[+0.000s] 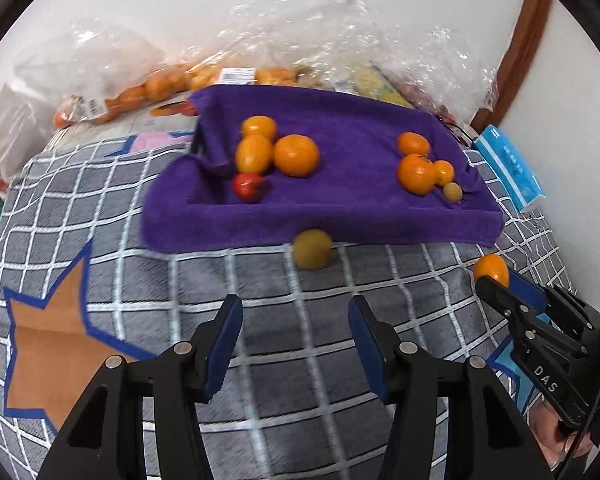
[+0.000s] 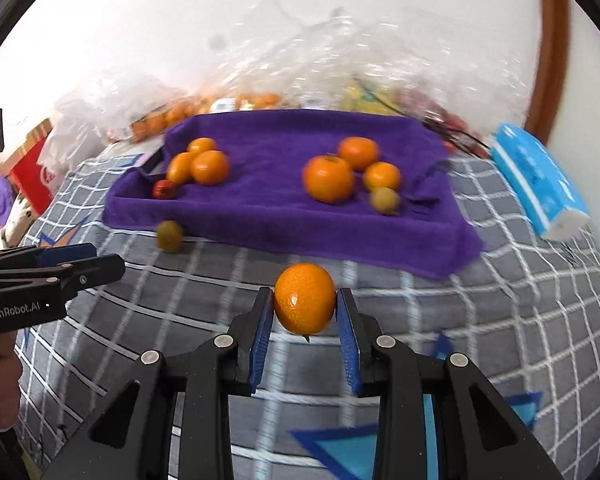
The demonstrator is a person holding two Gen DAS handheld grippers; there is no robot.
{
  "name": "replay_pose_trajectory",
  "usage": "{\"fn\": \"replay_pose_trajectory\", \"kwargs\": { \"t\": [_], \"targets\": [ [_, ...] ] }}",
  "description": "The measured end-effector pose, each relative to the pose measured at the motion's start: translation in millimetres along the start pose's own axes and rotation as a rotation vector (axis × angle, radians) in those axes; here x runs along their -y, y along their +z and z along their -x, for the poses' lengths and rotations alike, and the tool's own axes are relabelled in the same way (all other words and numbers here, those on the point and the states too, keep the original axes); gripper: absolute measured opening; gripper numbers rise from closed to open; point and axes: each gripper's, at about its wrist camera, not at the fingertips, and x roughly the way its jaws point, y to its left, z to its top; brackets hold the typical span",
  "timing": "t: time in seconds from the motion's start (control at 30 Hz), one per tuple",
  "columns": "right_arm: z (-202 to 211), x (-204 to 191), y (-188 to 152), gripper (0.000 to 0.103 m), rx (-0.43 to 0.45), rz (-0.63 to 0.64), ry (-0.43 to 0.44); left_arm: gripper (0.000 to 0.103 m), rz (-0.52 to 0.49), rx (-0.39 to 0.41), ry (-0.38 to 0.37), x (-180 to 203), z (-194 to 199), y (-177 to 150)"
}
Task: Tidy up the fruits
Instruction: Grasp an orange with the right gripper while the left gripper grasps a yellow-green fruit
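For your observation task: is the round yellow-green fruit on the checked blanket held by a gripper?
No, the yellow-green fruit lies free beside the purple towel.

Bedspread (image 1: 260,360): under everything, tray toward its far edge.
Towel-lined tray (image 1: 340,216): on bedspread, plastic bags (image 1: 340,40) behind it along the wall.
Tray, left corner: three citrus fruits (image 1: 276,148) clustered and touching, a small tomato (image 1: 249,186) just before them.
Tray, right corner: three more citrus (image 1: 420,164) together, a small round fruit (image 1: 452,191) at their near side.
Loose fruit (image 1: 312,249): on bedspread, touching the tray's near edge.
Tissue pack (image 2: 540,184): right of tray, at bedspread's right edge.
Mandarin (image 2: 305,298): before the tray's near edge, between right gripper (image 2: 305,320) pads.
Left gripper (image 1: 296,336): before the loose fruit, left of right gripper.
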Motion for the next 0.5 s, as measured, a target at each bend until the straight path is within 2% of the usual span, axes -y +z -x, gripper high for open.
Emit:
{"fn": "replay_pose_trajectory", "kwargs": {
  "t": [0.2,0.37,0.5],
  "targets": [
    [-5,25,-5,0.032,-0.008,-0.049,-0.022,0.052,0.020,-0.003,0.010,10,-15,9],
    [-13,33,-5,0.032,-0.017,-0.062,-0.017,0.046,0.026,-0.020,0.037,11,-33,16],
    [-23,34,-2,0.032,-0.032,-0.062,-0.011,0.043,0.051,-0.033,0.027,9,-45,21]
  ]
}}
